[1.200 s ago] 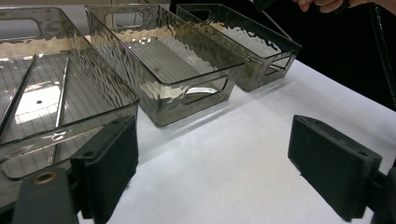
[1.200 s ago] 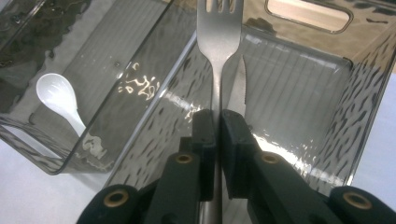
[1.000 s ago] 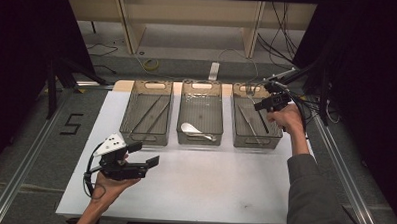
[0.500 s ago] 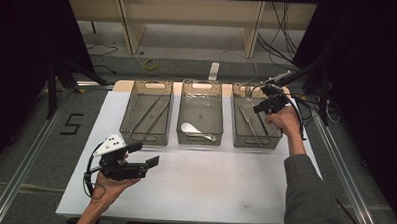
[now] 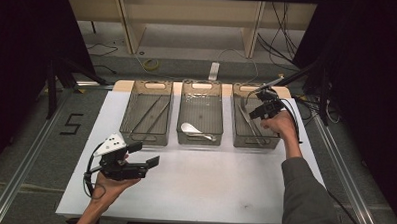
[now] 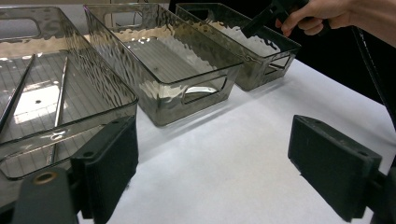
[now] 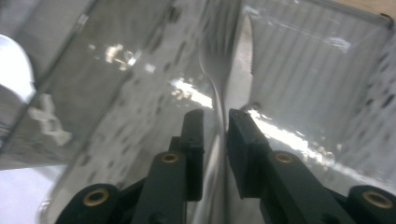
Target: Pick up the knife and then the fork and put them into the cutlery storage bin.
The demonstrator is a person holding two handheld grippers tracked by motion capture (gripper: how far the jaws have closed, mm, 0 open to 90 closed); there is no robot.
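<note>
Since the earlier frame the right claw [image 5: 256,110] has crept a little toward the far end of the right bin [image 5: 274,143], and its jaws have just been opening: in the right gripper view they stand slightly apart with the fork [image 7: 219,88] running up between them, a sliver of gap on either side, so it looks released, not pinched. The fork lies along the bin's floor beside a knife [image 7: 243,60] with a serrated edge, which suggests the bins sort cutlery by kind, and the claw is dipped in over the near rim at a slant so its jaws line up with the fork's handle. Whether the pads still graze the handle I cannot tell, since the metal and the rippled clear plastic blur together there; the handle's lower end is hidden behind the jaws. From above, the hand [image 5: 280,124] covers part of the bin, and the cutlery inside reads only as thin streaks. The middle bin [image 5: 199,142] holds a white spoon [image 5: 191,129], and the left bin [image 5: 145,138] holds long thin rods, perhaps chopsticks. The left claw [image 5: 144,155] rests above the bare white desk [image 5: 208,192], well apart from all this, jaws spread wide and empty, seemingly waiting its turn.
</note>
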